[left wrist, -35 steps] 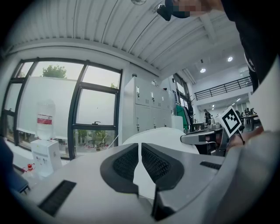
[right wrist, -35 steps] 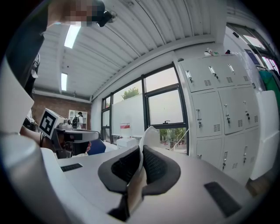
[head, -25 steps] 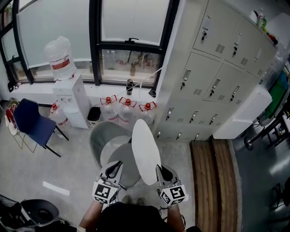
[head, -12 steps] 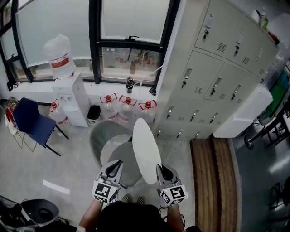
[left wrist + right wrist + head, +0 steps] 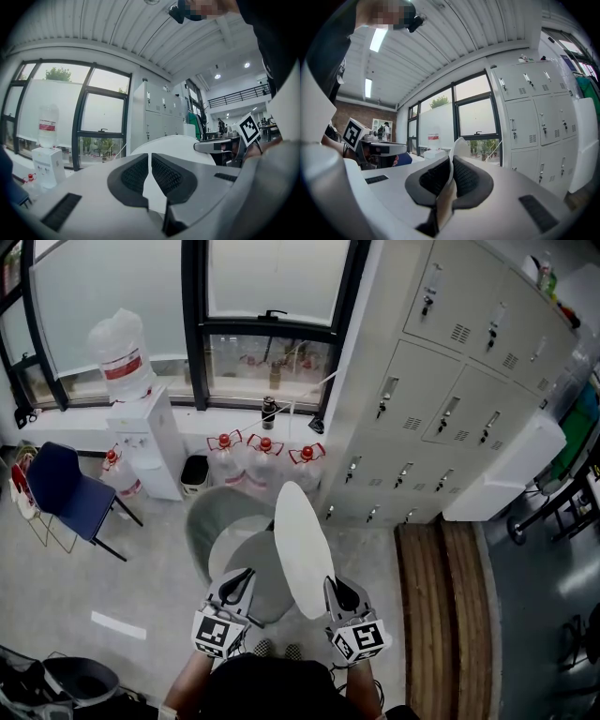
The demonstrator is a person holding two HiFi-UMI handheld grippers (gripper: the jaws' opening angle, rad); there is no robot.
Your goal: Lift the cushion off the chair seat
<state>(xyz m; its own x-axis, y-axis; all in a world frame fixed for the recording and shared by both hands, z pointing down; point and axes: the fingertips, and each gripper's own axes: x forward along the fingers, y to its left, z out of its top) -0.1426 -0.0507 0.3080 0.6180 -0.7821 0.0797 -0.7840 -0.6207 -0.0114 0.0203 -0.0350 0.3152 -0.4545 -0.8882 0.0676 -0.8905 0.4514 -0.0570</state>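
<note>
A white round cushion (image 5: 303, 549) stands on edge in the air above the grey chair (image 5: 217, 521), clear of its round seat (image 5: 255, 589). My right gripper (image 5: 339, 592) is shut on the cushion's near rim; in the right gripper view the thin white cushion edge (image 5: 457, 146) runs up between the pads of the right gripper (image 5: 451, 176). My left gripper (image 5: 240, 581) hangs over the seat's left side, apart from the cushion. In the left gripper view the jaws of the left gripper (image 5: 150, 165) stand together with nothing held, and the cushion (image 5: 185, 146) shows behind them.
A water dispenser (image 5: 141, 442) and several spare water bottles (image 5: 264, 460) stand under the window. Grey lockers (image 5: 450, 399) fill the right wall, with a wooden bench (image 5: 441, 615) in front. A blue chair (image 5: 61, 493) is at the left, a black bin (image 5: 194, 476) beside the dispenser.
</note>
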